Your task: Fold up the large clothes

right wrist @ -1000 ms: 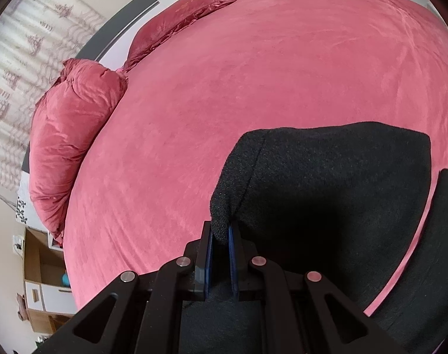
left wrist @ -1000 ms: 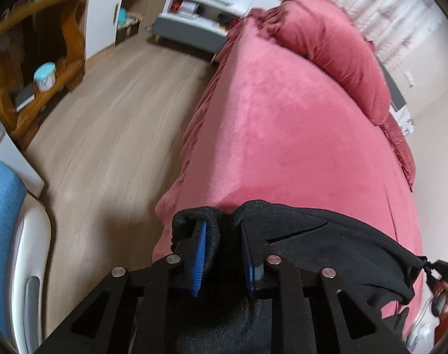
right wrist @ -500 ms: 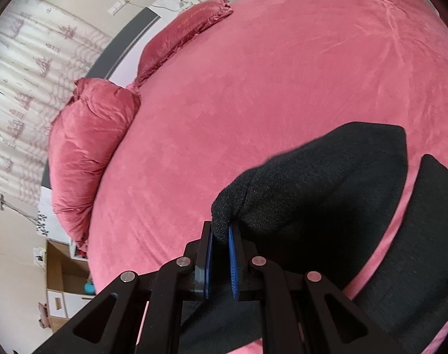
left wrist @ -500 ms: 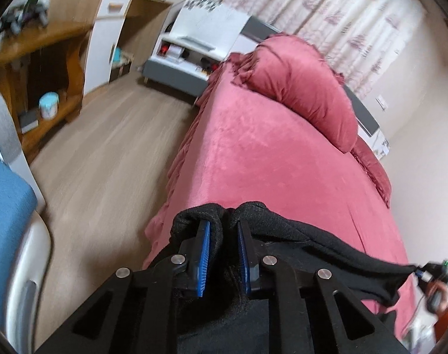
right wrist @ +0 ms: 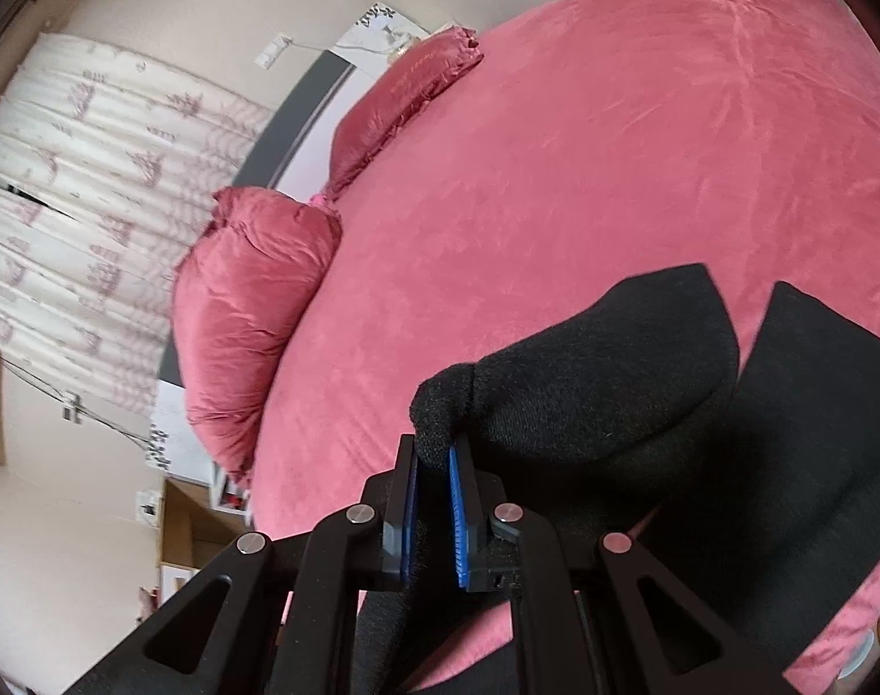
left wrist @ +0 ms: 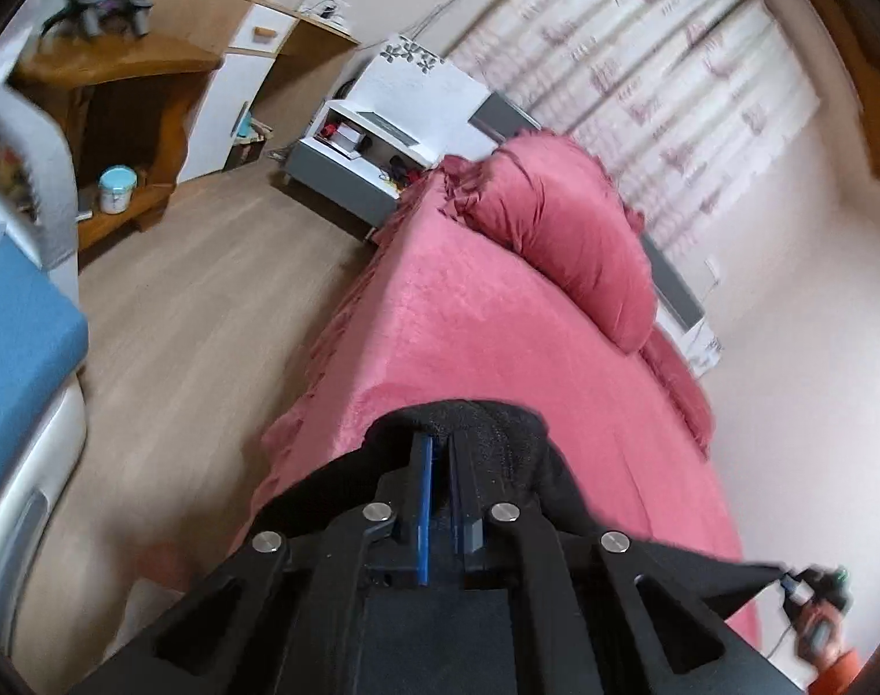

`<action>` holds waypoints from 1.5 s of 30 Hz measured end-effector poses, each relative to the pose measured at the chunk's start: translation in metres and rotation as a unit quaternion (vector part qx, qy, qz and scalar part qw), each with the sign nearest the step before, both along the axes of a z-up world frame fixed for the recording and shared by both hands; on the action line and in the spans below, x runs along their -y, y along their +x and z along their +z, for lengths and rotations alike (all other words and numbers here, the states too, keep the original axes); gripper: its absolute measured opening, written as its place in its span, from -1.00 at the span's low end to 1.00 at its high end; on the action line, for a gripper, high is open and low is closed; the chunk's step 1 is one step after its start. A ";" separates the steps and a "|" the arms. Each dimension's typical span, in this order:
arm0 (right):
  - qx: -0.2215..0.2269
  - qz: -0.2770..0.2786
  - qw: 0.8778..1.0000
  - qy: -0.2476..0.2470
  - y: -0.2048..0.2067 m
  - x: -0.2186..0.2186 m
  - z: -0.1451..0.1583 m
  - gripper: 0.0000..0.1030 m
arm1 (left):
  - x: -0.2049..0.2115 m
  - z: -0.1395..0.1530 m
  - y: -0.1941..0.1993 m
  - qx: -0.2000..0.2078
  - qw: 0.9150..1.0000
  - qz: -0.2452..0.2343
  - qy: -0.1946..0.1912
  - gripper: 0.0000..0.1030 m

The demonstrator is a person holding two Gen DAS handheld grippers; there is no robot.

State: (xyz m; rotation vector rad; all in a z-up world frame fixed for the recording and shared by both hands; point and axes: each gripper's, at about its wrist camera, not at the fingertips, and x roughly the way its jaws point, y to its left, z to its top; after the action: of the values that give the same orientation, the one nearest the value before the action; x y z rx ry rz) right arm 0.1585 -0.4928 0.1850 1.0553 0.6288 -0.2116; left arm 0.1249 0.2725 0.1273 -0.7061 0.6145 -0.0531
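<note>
Bed (left wrist: 469,347) under pink velvety cover, two matching pillows (right wrist: 249,313) at its head against patterned curtains (left wrist: 660,92). Grey-and-white nightstand (left wrist: 376,139) beside the bed on wood-look floor (left wrist: 197,336). Wooden shelf unit (left wrist: 145,116) holds a pale blue jar (left wrist: 117,189). Blue cushion (left wrist: 17,359) at left edge.

the pink bed (right wrist: 556,202) lies bare and open across its middle. two pink pillows (right wrist: 255,301) block its head end, a black garment (right wrist: 787,405) covers the near corner. beside the bed, wooden floor (left wrist: 197,313) runs free toward a nightstand (left wrist: 359,156) and wooden shelves (left wrist: 121,87).
</note>
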 end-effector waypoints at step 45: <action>0.008 -0.039 0.992 0.118 -0.149 0.033 -0.189 -0.22 | 0.015 -0.078 -0.032 -0.152 0.966 0.104 -0.182 -0.60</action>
State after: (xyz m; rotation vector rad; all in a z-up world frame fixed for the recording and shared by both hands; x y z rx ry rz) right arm 0.0098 -0.5257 -0.0037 1.3102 0.6073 -0.2001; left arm 0.0924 0.2571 0.0493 -1.1445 0.8319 0.1431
